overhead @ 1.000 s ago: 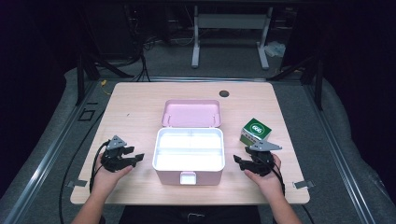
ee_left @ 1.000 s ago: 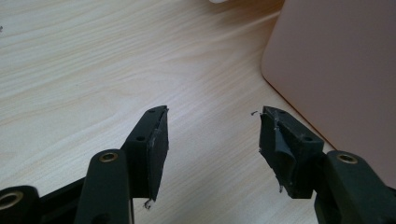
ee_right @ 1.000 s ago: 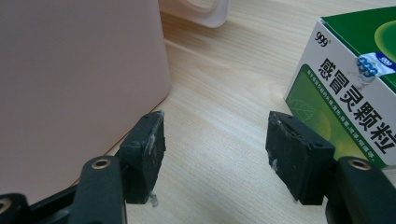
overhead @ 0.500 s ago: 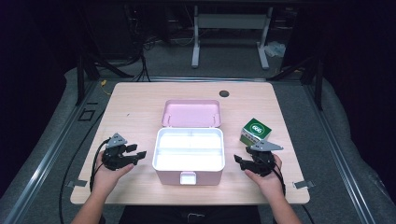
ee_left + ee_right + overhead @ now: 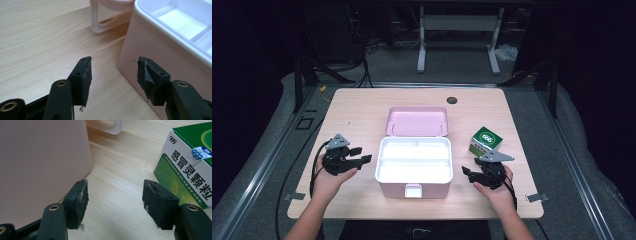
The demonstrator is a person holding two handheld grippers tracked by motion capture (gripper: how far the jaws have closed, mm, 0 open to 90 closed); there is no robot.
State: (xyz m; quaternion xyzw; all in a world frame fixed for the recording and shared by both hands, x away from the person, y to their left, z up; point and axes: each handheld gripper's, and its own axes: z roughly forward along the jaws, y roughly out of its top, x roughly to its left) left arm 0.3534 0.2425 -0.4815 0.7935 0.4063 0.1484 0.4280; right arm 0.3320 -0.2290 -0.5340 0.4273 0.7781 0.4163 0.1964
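A pink storage box (image 5: 398, 188) stands open at mid-table with white inner compartments. Its lid (image 5: 417, 122) lies back behind it. A green and white medicine carton (image 5: 486, 140) sits to the right of the box. My left gripper (image 5: 362, 155) hovers just left of the box, open. Its jaws have closed slightly in the last second, with nothing between them. In the left gripper view my left gripper (image 5: 113, 62) faces the box's corner wall (image 5: 150, 42). My right gripper (image 5: 468, 173) rests open near the box's right side. In the right gripper view my right gripper (image 5: 115, 185) points between the box wall (image 5: 42, 157) and the carton (image 5: 190, 170).
The wooden table (image 5: 357, 110) has a round cable hole (image 5: 452, 100) at the back. Cables trail from both grippers toward the front edge. A metal stand (image 5: 457, 30) is on the floor beyond the table.
My left gripper has lifted a little off the table beside the box. The right gripper, the box and the carton have stayed put.
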